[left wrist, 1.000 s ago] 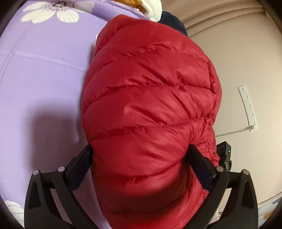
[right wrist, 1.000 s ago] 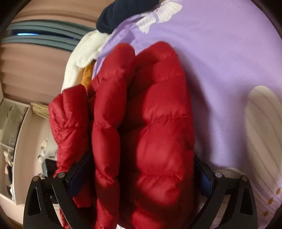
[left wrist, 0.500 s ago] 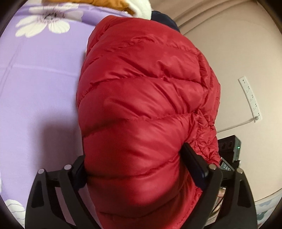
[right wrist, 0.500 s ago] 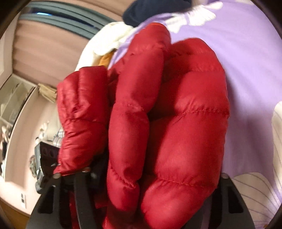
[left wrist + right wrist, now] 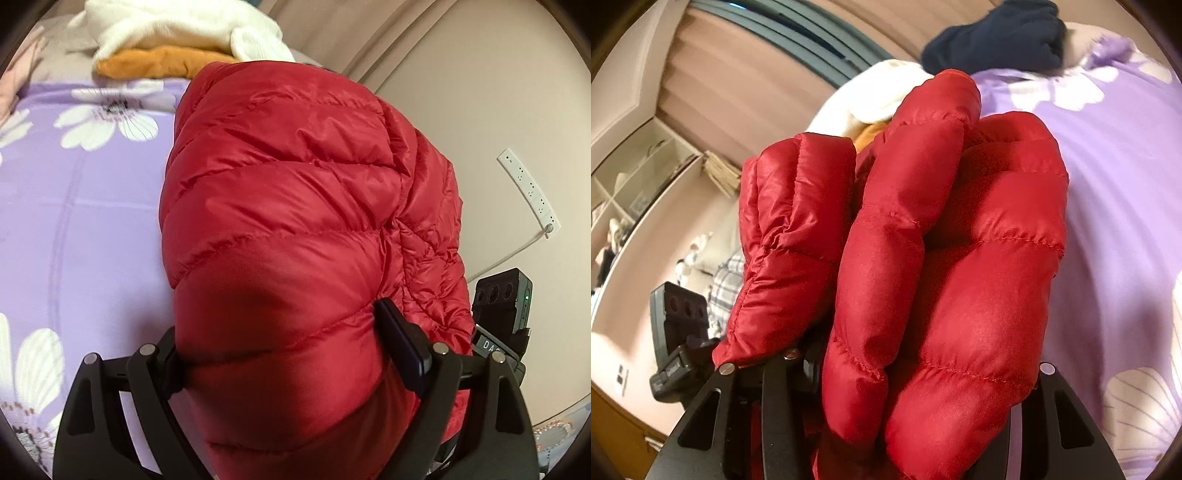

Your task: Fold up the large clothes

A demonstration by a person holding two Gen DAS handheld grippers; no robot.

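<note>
A red quilted down jacket (image 5: pixel 295 229) fills the left wrist view, bunched in thick folds above the purple flowered bedsheet (image 5: pixel 81 221). My left gripper (image 5: pixel 288 350) is shut on a thick fold of it, a finger pressing in at each side. In the right wrist view the same jacket (image 5: pixel 942 258) shows as several stacked puffy layers. My right gripper (image 5: pixel 923 369) is shut on those layers; its fingertips are mostly buried in the fabric. The other gripper's body (image 5: pixel 679 332) shows at the left, close to the jacket.
A white and orange pile of clothes (image 5: pixel 177 40) lies at the far end of the bed, with a dark navy garment (image 5: pixel 993 33) beside it. A white power strip (image 5: pixel 528 188) lies on the floor to the right. Shelves (image 5: pixel 628 177) stand by the wall.
Both grippers have squeezed tighter on the jacket and lifted it, tilting upward. The clothes pile and the room now show more; the jacket is more bunched.
</note>
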